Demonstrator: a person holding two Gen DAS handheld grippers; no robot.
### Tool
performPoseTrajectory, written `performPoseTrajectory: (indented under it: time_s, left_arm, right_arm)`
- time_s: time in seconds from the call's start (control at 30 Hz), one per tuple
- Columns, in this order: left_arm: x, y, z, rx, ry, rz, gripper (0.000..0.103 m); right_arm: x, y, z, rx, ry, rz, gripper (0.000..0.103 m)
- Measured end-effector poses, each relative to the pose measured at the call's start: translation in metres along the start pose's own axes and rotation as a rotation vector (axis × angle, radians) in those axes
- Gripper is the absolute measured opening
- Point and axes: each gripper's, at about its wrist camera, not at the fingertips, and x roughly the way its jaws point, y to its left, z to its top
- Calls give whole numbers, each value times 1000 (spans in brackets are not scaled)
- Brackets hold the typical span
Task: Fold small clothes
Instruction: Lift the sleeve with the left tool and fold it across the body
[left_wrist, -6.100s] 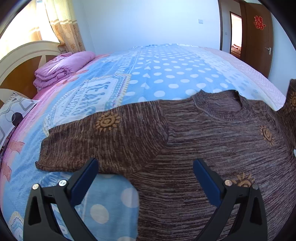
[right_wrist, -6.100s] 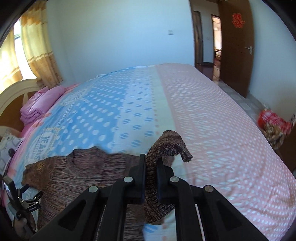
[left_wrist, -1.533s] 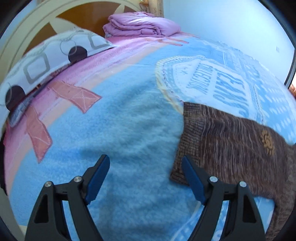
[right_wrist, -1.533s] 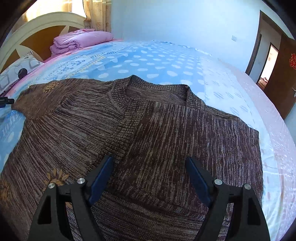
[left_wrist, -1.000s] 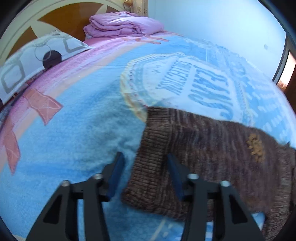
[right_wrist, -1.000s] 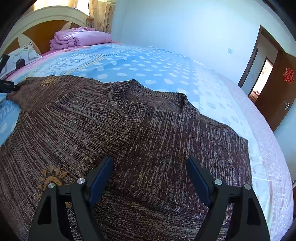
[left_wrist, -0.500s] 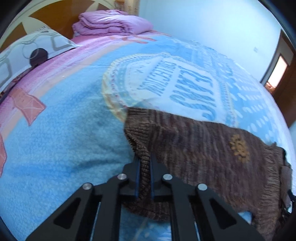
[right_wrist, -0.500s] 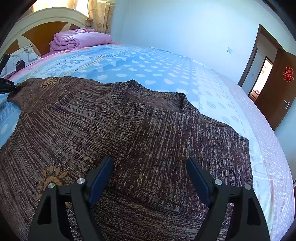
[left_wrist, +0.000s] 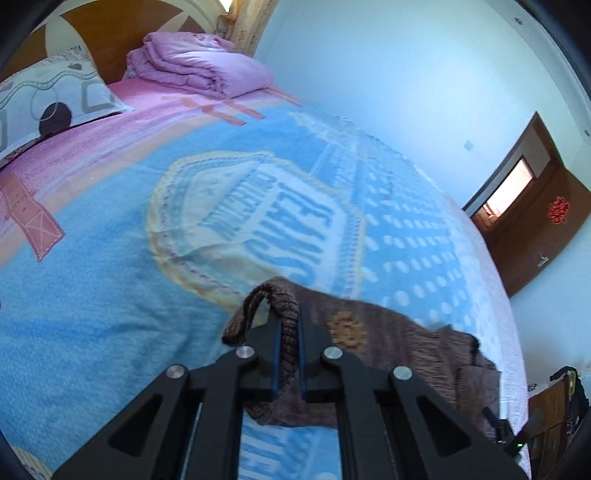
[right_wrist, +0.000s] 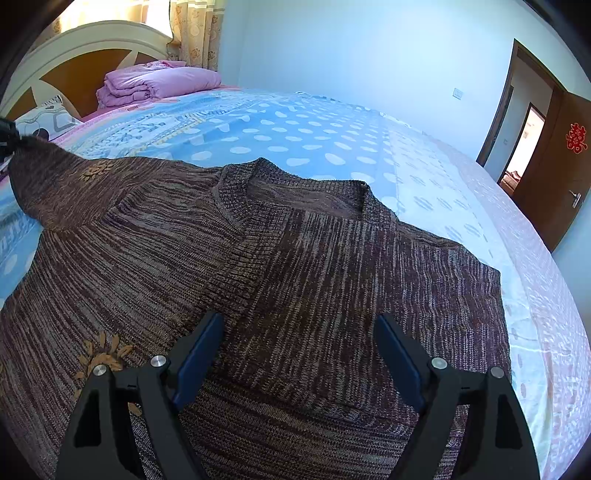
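My left gripper (left_wrist: 287, 325) is clamped on the ribbed cuff of the brown marled knit sweater (right_wrist: 295, 266) spread on the blue dotted bedspread (right_wrist: 295, 136), while my right gripper (right_wrist: 295, 336) hovers wide apart over its chest.

We cannot see the sweater's (right_wrist: 295, 258) hem, cut off below the right wrist view; the left hand-held gripper (left_wrist: 287, 354) hides part of the cuff (left_wrist: 255, 306); the left view's blanket lettering (left_wrist: 273, 221) blurs.
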Motion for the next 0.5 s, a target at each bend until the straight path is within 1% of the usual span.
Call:
performPoseTrajectory:
  time_s: [0.1, 0.17, 0.2, 0.27, 0.33, 0.43, 0.5]
  left_arm:
    - [-7, -24, 0, 4, 3, -45, 8]
    - [-9, -40, -1, -4, 18, -72, 7]
    - [-9, -43, 0, -8, 21, -79, 7]
    - [-13, -57, 0, -24, 25, -109, 7]
    - [-18, -72, 1, -21, 17, -122, 7]
    - [-20, -91, 1, -23, 20, -134, 7]
    - [-19, -103, 1, -28, 24, -145, 7]
  right_arm:
    - [1, -1, 0, 5, 6, 1, 86]
    - [3, -6, 2, 28, 18, 35, 87]
    - [0, -14, 2, 62, 14, 79, 87]
    - [-12, -26, 2, 119, -22, 122, 87]
    - [-30, -38, 1, 166, -54, 134, 87]
    - [-53, -50, -3, 173, -63, 172, 87]
    - [-68, -58, -8, 160, -75, 170, 87]
